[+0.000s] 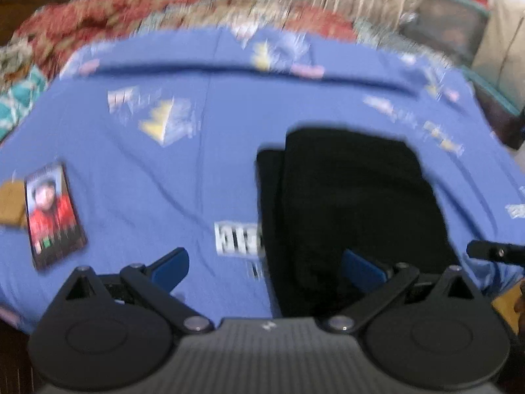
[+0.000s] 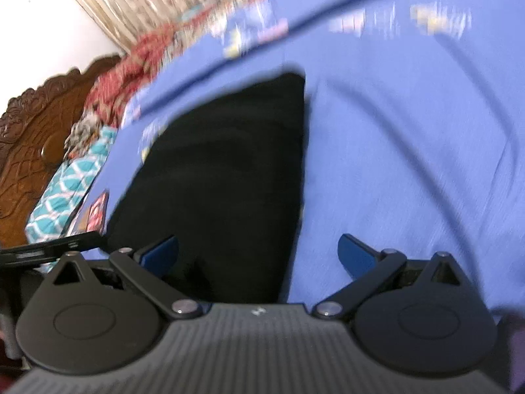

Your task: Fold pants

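While black pants (image 1: pixel 347 203) lie folded on blue sheet (image 1: pixel 183 164), left tool (image 1: pixel 265 266) spread wide, empty, right tool (image 2: pixel 259 251) likewise.

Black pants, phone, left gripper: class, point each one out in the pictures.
black pants (image 1: pixel 354 203): left wrist view, middle of the folded top layer.
phone (image 1: pixel 52 213): left wrist view, centre of its lit screen.
left gripper (image 1: pixel 265 266): left wrist view, midway between its open fingertips.

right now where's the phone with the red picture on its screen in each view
Left wrist: the flat phone with the red picture on its screen lies at far left on the blue printed bedsheet.
Right wrist: phone is a sliver at left, beside the folded black pants.
Shared landmark: the black pants.
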